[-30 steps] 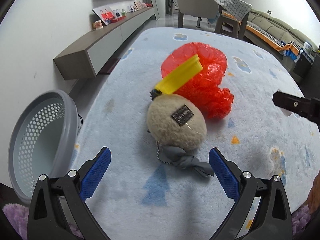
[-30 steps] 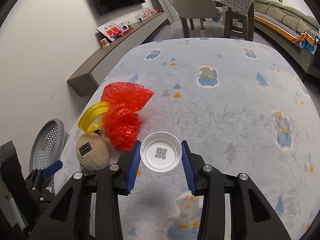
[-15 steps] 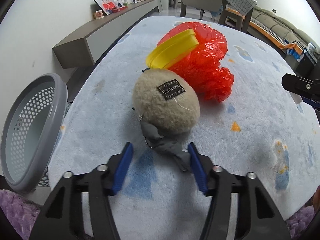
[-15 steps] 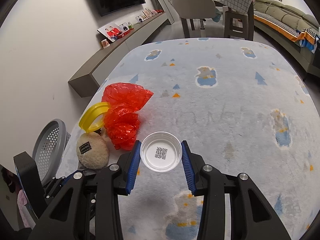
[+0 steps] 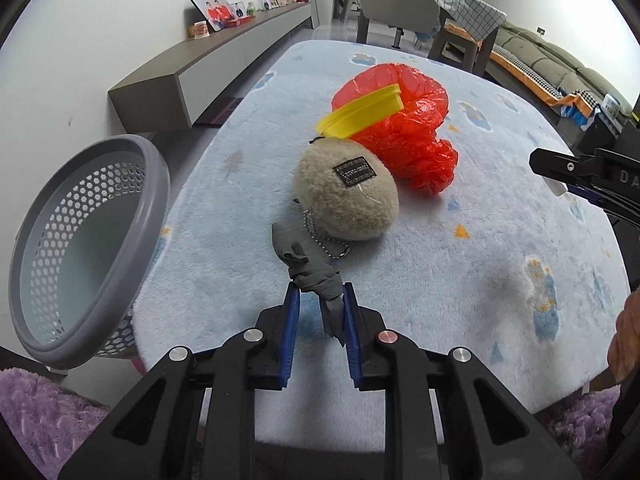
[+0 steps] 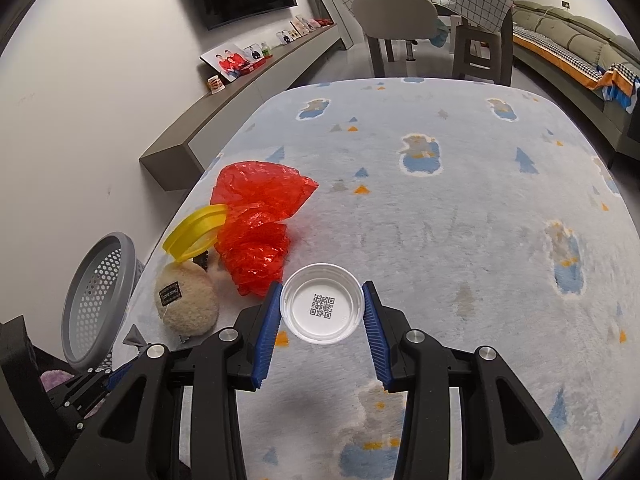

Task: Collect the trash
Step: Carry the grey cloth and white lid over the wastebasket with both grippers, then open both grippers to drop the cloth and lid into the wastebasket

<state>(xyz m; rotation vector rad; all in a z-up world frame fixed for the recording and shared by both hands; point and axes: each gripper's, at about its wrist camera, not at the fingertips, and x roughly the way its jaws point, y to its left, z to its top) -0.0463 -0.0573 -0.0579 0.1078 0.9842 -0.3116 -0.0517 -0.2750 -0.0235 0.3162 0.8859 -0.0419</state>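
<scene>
My left gripper is shut on a grey twisted scrap lying on the pale blue rug, just in front of a beige plush ball with a bead chain. Behind the ball lie a yellow lid and a crumpled red plastic bag. My right gripper is shut on a white round lid with a QR code, held over the rug. The ball, the yellow lid and the red bag lie to its left.
A grey perforated basket stands tilted off the rug's left edge; it also shows in the right wrist view. A low wall shelf runs along the left wall. A chair and sofa stand beyond the rug.
My left gripper moved in towards the plush ball and closed from wide open onto the grey scrap. My right gripper stayed in place, holding the white lid.
</scene>
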